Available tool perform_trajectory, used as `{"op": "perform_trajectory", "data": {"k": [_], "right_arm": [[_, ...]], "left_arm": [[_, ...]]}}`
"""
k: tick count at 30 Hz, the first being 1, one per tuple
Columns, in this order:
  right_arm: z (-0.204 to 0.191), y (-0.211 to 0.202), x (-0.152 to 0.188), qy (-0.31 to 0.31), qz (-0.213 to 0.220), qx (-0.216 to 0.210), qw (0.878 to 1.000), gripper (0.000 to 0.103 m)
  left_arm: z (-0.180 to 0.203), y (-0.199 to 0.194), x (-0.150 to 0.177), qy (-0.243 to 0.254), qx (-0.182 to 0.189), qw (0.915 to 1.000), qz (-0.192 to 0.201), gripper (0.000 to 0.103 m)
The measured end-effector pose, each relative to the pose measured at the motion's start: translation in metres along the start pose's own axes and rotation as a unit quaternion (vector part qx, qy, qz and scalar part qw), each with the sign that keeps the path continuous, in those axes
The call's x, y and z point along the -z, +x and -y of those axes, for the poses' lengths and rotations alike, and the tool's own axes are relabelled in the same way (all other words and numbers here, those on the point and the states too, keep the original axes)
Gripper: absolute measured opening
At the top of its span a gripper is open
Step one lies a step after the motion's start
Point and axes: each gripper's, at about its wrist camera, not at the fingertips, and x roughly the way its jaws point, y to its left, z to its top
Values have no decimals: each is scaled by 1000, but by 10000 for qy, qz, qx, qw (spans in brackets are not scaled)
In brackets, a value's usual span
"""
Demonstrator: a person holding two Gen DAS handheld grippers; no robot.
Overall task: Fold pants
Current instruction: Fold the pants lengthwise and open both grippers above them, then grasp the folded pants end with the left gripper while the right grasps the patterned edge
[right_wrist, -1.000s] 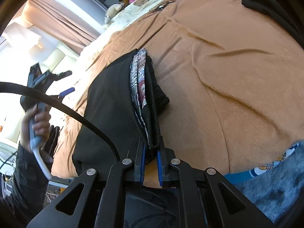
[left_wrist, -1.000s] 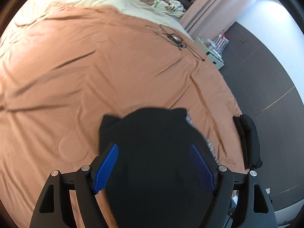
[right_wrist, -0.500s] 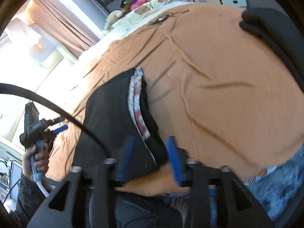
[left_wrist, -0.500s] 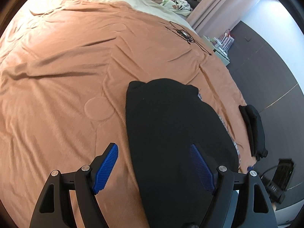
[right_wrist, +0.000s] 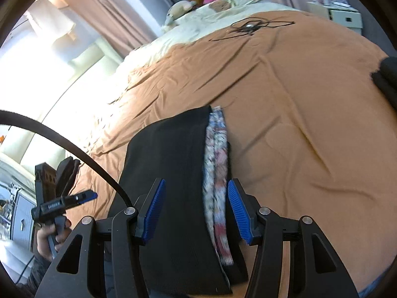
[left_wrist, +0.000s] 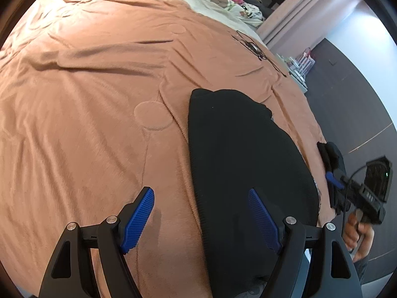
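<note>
Both tongs, left (left_wrist: pixel 201 219) and right (right_wrist: pixel 196 212), are held wide, nothing gripped. The pants (right_wrist: pixel 178 173) lie folded on the bed (left_wrist: pixel 86 124); the lining edge could be snagged and the fold undone.

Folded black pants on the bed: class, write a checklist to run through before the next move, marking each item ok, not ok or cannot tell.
1. Pants flat on the blanket: ok.
2. Left gripper open, holding nothing: ok.
3. Right gripper clear of the pants: ok, jaws apart.
4. Edges aligned: not ok, patterned lining shows along one side.
5. Blanket beside the pants free: ok.
6. Cable far from the pants: ok.
</note>
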Motion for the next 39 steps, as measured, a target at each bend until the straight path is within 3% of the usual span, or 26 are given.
{"op": "perform_trajectory", "data": {"k": [13, 20, 27, 34, 36, 39], "right_arm": [[15, 83, -52, 247, -670, -270, 9971, 51], [16, 87, -61, 231, -700, -320, 9968, 43], [8, 82, -72, 116, -560, -272, 9980, 43], [10, 99, -69, 194, -901, -352, 9951, 43], [11, 103, -68, 186, -975, -342, 9945, 35], [11, 106, -68, 194, -1010, -305, 9942, 33]], "left_arm": [[0, 21, 1, 18, 3, 9998, -213, 80], [-4, 29, 0, -32, -36, 9996, -275, 80], [-2, 30, -1, -81, -42, 9997, -246, 79], [0, 28, 0, -74, -39, 9997, -249, 79], [1, 30, 1, -54, -39, 9996, -290, 78], [2, 33, 2, 4, -59, 9992, -393, 72]]}}
